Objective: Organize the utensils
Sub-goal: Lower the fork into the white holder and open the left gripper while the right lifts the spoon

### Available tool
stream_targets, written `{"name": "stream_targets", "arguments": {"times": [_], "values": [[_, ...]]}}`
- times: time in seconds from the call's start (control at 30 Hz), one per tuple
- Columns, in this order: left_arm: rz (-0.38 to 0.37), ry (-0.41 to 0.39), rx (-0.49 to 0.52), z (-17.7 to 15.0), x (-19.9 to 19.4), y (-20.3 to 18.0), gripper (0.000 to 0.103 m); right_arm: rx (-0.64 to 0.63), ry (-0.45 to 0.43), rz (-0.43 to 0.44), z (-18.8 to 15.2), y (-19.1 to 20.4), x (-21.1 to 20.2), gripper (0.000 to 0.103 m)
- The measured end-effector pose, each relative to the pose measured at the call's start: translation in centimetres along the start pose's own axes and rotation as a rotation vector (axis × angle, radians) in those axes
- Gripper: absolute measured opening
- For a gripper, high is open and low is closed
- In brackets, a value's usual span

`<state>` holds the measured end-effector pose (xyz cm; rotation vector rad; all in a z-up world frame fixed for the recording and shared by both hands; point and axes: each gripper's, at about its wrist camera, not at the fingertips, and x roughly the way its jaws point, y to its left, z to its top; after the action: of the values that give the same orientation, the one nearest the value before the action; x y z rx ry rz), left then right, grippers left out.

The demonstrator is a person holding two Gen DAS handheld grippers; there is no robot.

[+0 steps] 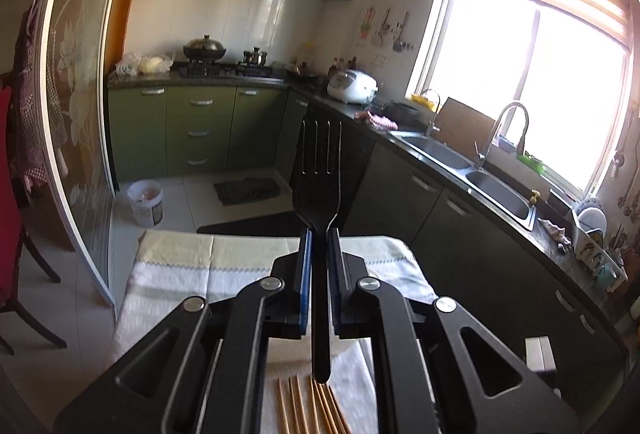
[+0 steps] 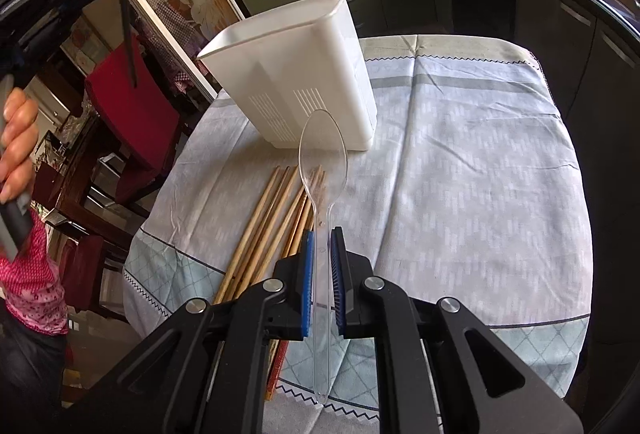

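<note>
My left gripper (image 1: 319, 234) is shut on a black slotted spatula (image 1: 318, 170), held upright high above the table, blade pointing up. It also shows at the upper left of the right wrist view (image 2: 129, 34). My right gripper (image 2: 323, 234) is shut on a clear plastic spoon (image 2: 322, 154), bowl forward, above the table. A white plastic utensil holder (image 2: 296, 74) stands on the tablecloth (image 2: 460, 162) just beyond the spoon. Several wooden chopsticks (image 2: 264, 230) lie on the cloth in front of the holder, under the right gripper; their ends show in the left wrist view (image 1: 312, 410).
The table carries a pale patterned cloth (image 1: 180, 274). Dark kitchen cabinets with a double sink (image 1: 472, 174) run along the right. A red chair (image 2: 132, 106) and a glass sliding door (image 1: 76, 94) are on the left. A white bucket (image 1: 146, 202) stands on the floor.
</note>
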<state>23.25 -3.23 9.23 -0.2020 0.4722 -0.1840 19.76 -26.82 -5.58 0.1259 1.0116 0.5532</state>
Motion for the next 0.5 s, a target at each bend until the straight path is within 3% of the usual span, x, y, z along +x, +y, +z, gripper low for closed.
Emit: {"name": "stream_targets", "arguments": {"times": [0.17, 0.33, 0.5], "values": [[0.047, -0.102, 0.044, 1.4, 3.3, -0.4, 0.008, 0.005, -0.063, 0.032, -0.5, -0.4, -1.9, 0.010], [0.058, -0.061, 0.056, -0.4, 7.4, 0.2, 0.008, -0.002, -0.124, 0.033, -0.6, -0.1, -3.6, 0.010], [0.073, -0.012, 0.078, -3.0, 9.0, 0.8, 0.008, -0.036, -0.176, 0.027, 0.1, 0.9, -5.0, 0.010]]}}
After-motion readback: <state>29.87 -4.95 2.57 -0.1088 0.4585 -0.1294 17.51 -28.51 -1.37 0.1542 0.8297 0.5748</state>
